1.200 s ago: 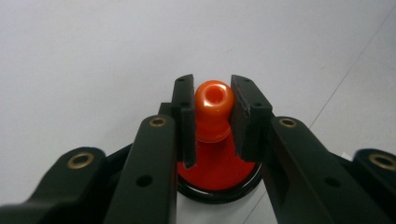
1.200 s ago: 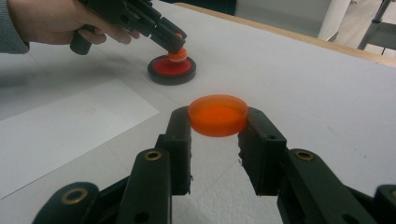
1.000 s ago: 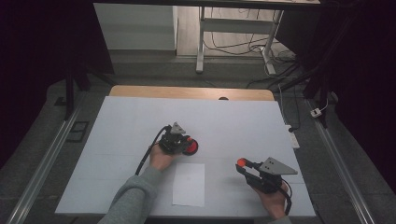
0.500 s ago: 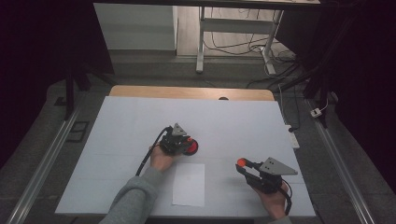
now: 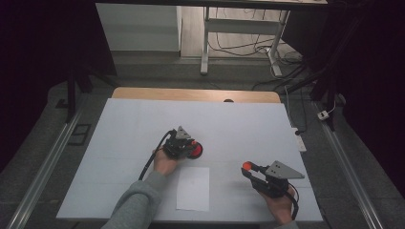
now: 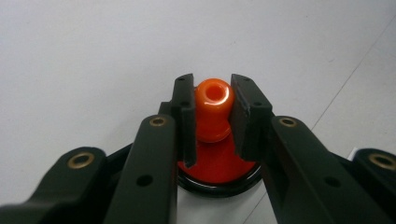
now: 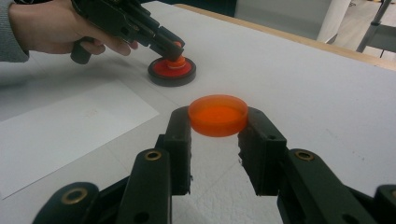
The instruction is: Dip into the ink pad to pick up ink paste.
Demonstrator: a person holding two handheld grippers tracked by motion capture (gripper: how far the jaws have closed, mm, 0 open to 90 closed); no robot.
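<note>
A round black-rimmed pad with a red top (image 5: 196,150) lies on the white table, and an orange knobbed piece (image 6: 214,108) stands upright on it. My left gripper (image 6: 212,116) is shut on that knob, one jaw against each side. The same gripper (image 7: 169,45) and the red pad (image 7: 172,71) also appear far off in the right gripper view. My right gripper (image 7: 218,123) is shut on a flat orange round cap (image 7: 218,115), held level a little above the table. In the high view the right gripper (image 5: 248,168) is at the front right with the cap (image 5: 247,165) at its tips.
A white sheet of paper (image 5: 193,188) lies flat near the table's front edge, between the two hands. The white table (image 5: 239,124) has a wooden strip along its far edge (image 5: 191,94). Dark floor, metal rails and a desk frame lie beyond.
</note>
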